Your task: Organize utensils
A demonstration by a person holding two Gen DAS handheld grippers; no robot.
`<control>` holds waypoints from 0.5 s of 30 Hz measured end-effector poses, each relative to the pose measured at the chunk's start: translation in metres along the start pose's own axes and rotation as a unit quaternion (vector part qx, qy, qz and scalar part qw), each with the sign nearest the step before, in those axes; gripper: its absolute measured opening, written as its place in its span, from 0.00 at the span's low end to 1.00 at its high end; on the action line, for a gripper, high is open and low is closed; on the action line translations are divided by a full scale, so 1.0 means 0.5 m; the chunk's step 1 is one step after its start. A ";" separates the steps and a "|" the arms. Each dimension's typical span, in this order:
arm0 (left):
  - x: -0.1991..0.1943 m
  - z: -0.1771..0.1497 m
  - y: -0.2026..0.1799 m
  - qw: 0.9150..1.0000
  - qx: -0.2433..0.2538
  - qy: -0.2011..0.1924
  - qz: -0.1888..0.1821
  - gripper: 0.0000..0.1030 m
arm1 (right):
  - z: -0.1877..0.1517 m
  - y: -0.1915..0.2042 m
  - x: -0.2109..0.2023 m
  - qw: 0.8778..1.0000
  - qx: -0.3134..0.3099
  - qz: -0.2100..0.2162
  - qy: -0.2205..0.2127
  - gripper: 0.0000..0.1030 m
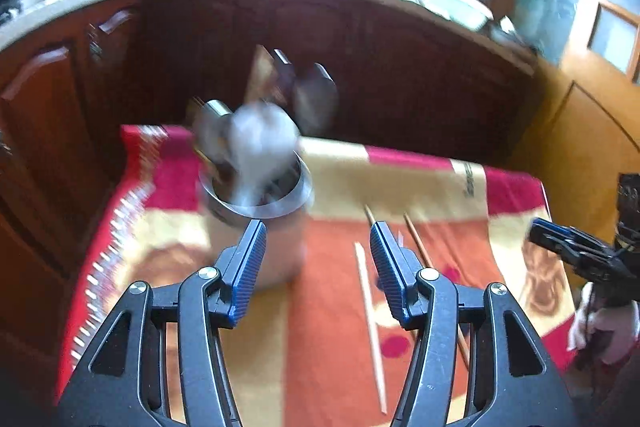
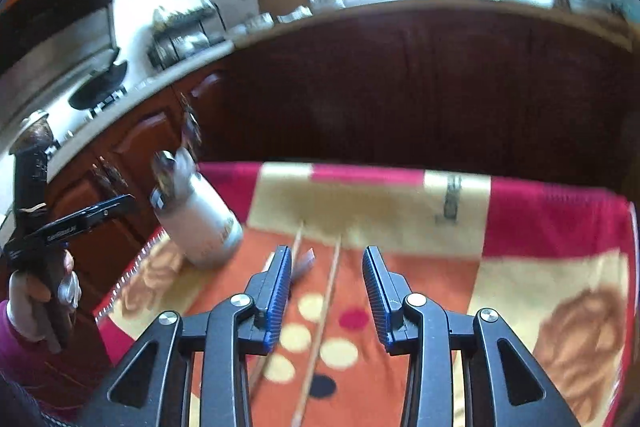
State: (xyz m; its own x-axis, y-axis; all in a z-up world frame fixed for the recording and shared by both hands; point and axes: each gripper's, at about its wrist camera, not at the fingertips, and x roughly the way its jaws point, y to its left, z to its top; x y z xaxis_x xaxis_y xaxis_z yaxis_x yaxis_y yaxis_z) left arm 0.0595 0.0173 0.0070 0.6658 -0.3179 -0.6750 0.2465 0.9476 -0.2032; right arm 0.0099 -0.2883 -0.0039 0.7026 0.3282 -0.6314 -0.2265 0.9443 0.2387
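**Chopsticks left on the cloth, both grippers empty**

While the patterned cloth point(image 2: 560, 227) covered the whole table in red, orange and cream, the work on it sat toward its left side, in front of the dark wooden cabinets point(image 2: 400, 87). The utensil holder point(image 1: 256, 195), a metal-rimmed canister, stood upright there with spoons and other utensils point(image 1: 256, 139) already crowded into its mouth; blur hid exactly which pieces they were. The left gripper point(image 1: 318, 243) hung just in front of the holder, its blue-padded jaws spread wide and gripping nothing. The right gripper point(image 2: 326, 267) hovered over the middle of the cloth, likewise wide apart and empty. Loose chopsticks point(image 2: 320, 327) lay flat on the cloth below and between the grippers, near each other but apart from the holder.

The likely trouble lay in those thin sticks. Lying flat on soft fabric, one could roll or slip out of the pads, or the jaws could pinch the cloth along with it. The full holder could also tip if a stick were pushed against the utensils inside.
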 end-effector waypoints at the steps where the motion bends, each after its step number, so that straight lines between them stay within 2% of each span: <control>1: 0.020 -0.012 -0.019 1.000 0.000 0.017 -0.013 0.52 | -0.011 -0.002 0.015 1.000 0.004 0.008 0.010 0.35; 4: 0.064 -0.032 -0.059 0.999 0.005 0.046 -0.029 0.52 | -0.033 0.003 0.071 0.999 -0.001 0.018 0.043 0.29; 9: 0.155 -0.032 -0.122 0.995 0.025 0.088 -0.047 0.52 | -0.048 -0.028 0.115 0.998 0.037 0.021 0.056 0.29; 15: 0.267 -0.015 -0.173 0.990 0.055 0.124 -0.039 0.52 | -0.068 -0.051 0.126 0.997 0.040 0.015 0.067 0.29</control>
State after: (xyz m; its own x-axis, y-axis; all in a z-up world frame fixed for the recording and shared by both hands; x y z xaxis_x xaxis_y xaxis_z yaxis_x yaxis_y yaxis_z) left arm 0.1220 -0.1071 -0.0709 0.4522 -0.3593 -0.8163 0.3746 0.9072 -0.1917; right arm 0.0369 -0.2911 -0.0747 0.5993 0.3614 -0.7143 -0.1879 0.9309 0.3133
